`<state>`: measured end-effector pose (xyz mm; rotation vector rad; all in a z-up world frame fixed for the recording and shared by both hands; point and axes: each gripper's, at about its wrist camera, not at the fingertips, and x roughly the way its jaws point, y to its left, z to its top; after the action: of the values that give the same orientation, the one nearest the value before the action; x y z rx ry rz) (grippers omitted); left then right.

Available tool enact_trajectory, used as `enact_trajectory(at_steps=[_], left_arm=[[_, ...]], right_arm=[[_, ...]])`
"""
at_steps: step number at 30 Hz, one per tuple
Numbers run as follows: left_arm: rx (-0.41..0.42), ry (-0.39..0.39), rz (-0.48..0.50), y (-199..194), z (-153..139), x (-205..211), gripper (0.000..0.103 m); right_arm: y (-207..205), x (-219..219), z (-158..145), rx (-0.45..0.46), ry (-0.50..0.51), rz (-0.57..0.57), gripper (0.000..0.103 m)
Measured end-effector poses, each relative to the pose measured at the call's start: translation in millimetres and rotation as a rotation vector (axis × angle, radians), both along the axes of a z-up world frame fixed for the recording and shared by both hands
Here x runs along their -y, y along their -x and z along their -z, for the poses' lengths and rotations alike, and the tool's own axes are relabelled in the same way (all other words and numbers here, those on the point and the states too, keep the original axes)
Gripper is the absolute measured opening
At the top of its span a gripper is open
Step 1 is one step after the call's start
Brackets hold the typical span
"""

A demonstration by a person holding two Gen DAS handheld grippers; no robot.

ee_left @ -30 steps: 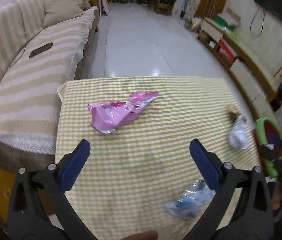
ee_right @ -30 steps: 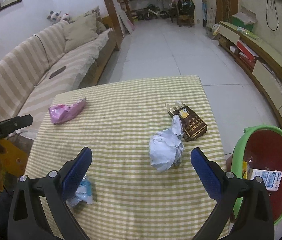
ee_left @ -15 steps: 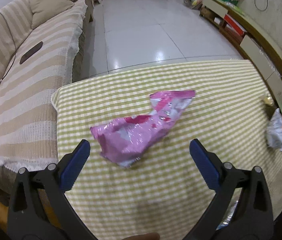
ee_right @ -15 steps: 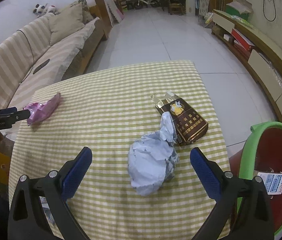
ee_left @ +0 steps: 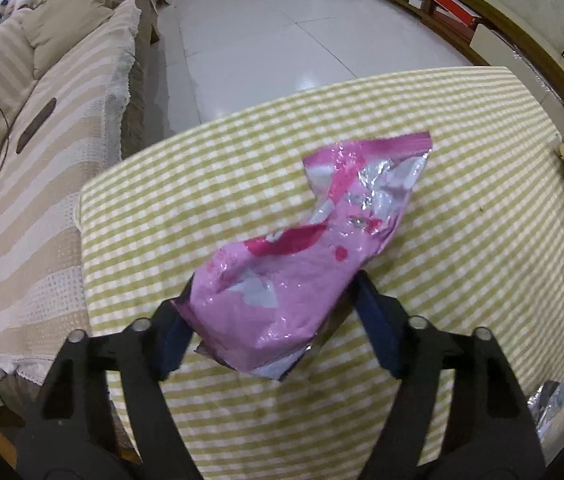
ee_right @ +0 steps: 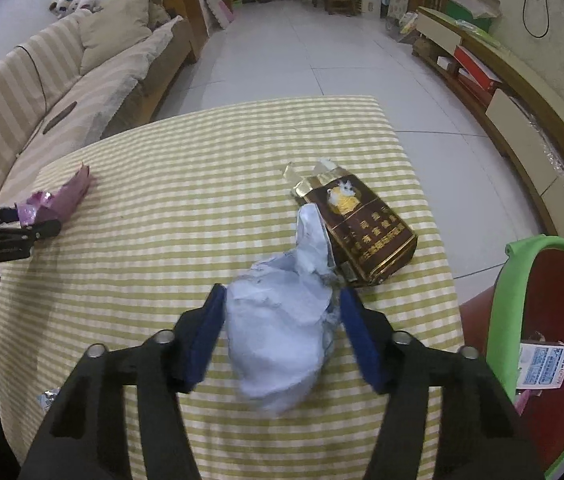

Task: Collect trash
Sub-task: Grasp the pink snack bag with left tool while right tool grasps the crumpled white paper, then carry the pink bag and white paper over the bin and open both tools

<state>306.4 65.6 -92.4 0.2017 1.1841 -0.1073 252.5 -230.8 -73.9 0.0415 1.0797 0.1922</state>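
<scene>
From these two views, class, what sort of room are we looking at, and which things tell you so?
Most likely a home living room: a striped sofa with cushions, a low table under a checked cloth, and a long TV cabinet.

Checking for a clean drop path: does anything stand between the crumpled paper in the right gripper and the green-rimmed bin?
Nothing visible does. The right gripper, jaws just closed, holds the crumpled paper; the bin sits past the table edge. The brown packet lies farther back, off that line.

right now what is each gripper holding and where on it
Left gripper pinches the pink wrapper at its near end; right gripper squeezes the crumpled paper across its middle.
</scene>
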Motion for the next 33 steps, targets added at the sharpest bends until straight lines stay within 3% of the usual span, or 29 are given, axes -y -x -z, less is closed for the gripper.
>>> enact_trajectory(at_steps=[3, 9, 18, 25, 33], left_arm=[[0.0, 0.01, -0.009, 5, -3, 1, 0.052], [-0.005, 0.051, -0.034, 24, -12, 4, 0.04], [0.061, 0.131, -0.11, 71, -50, 4, 0.039], [0.121, 0.207, -0.124, 106, -89, 24, 0.039], [0.165, 0.231, -0.109, 134, -116, 39, 0.039]], right_arm=[[2, 1, -3, 0.005, -0.004, -0.005, 0.047], [11, 4, -13, 0.018, -0.038, -0.022, 0.045], [34, 5, -44, 0.069, -0.079, -0.057, 0.045], [61, 3, -73, 0.124, -0.097, -0.077, 0.045], [89, 10, -93, 0.172, -0.11, -0.086, 0.045]])
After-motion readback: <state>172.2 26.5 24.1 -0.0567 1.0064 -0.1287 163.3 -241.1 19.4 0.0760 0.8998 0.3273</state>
